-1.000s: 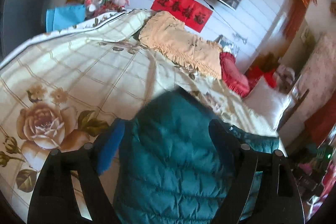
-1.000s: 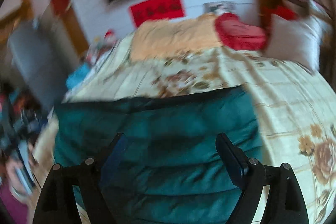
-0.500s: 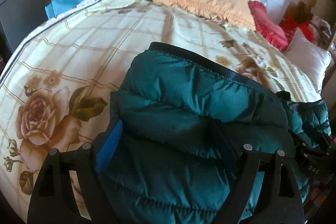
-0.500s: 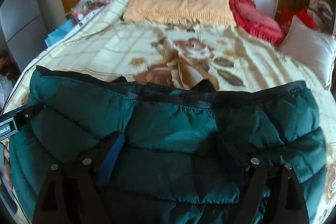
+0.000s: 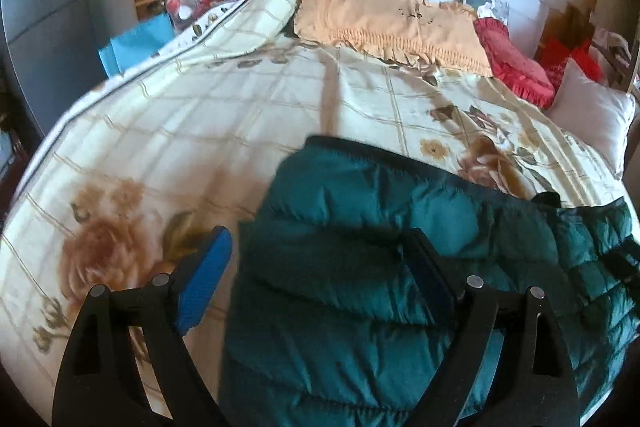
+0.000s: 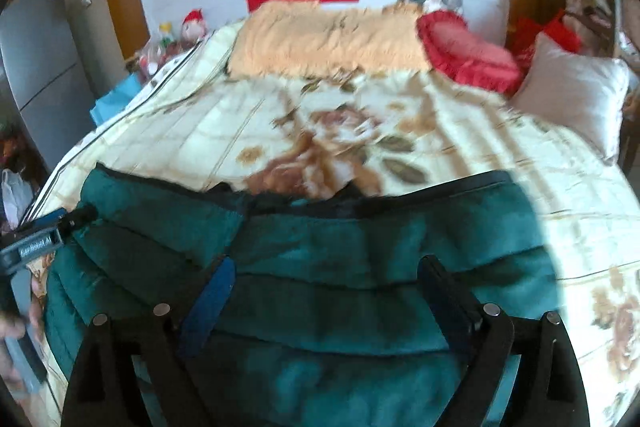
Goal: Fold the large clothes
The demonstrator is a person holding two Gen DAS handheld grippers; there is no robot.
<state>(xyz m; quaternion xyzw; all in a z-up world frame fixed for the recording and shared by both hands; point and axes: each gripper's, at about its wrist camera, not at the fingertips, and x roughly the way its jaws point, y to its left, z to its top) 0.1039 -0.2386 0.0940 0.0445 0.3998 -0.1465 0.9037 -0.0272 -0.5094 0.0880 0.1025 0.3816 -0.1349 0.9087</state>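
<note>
I see the teal quilted jacket [image 5: 360,287] lying spread on the floral bedspread [image 5: 180,131] at the near end of the bed, its dark-trimmed edge toward the pillows. My left tool [image 5: 316,267] hangs over the jacket's left part, jaws wide apart, the blue pad [image 5: 204,279] above the bedspread just beside the fabric, gripping nothing. My right tool [image 6: 324,291] hovers over the jacket's middle, jaws apart too, with puffy fabric under them but not pinched. Beyond lie an orange fringed cover [image 6: 328,39], a red cushion [image 6: 468,51] and a pale pillow [image 6: 572,91].
</note>
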